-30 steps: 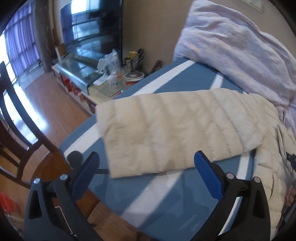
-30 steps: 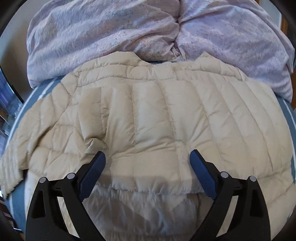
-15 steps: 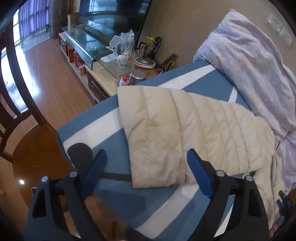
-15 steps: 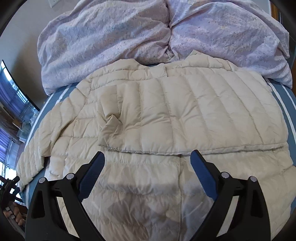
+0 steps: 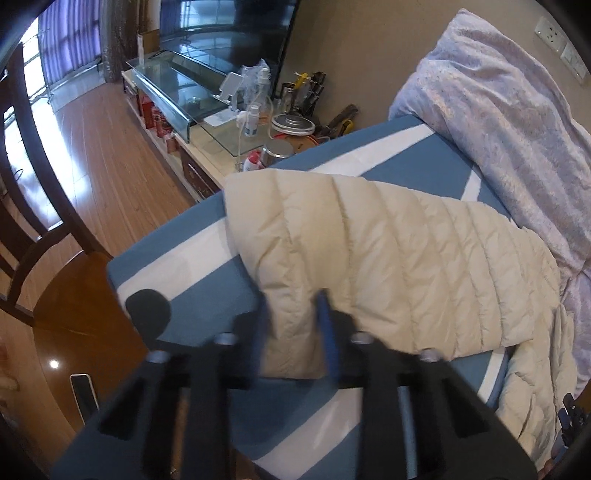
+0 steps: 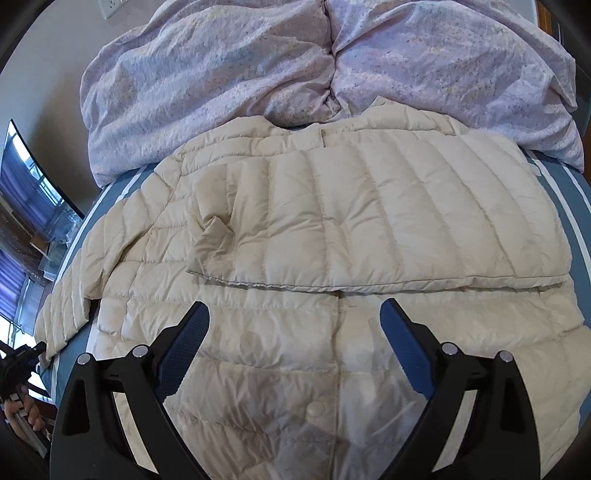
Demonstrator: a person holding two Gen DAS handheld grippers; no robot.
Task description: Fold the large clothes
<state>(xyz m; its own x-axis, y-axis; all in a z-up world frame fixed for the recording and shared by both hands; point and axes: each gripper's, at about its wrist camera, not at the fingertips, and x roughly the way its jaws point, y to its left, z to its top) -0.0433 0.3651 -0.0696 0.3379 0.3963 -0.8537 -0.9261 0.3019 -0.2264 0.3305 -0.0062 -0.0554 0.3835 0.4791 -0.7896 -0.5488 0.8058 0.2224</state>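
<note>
A cream quilted down jacket (image 6: 332,229) lies spread on a blue and white striped bed (image 6: 576,206), one sleeve folded across its chest. Its other sleeve (image 5: 388,251) stretches across the bed's corner in the left wrist view. My left gripper (image 5: 291,314) is shut on the cuff end of that sleeve, its fingers blurred. My right gripper (image 6: 291,343) is open and empty, hovering over the jacket's lower front near a snap button (image 6: 316,409).
A lilac duvet (image 6: 332,74) is bunched at the head of the bed, touching the jacket's collar. Left of the bed stand a cluttered low cabinet (image 5: 236,122) with a glass shelf, a TV (image 5: 229,14), wooden floor (image 5: 122,155) and a dark wooden chair (image 5: 55,258).
My left gripper moved onto the sleeve's cuff and closed on it. My right gripper pulled back, leaving the folded sleeve lying across the chest.
</note>
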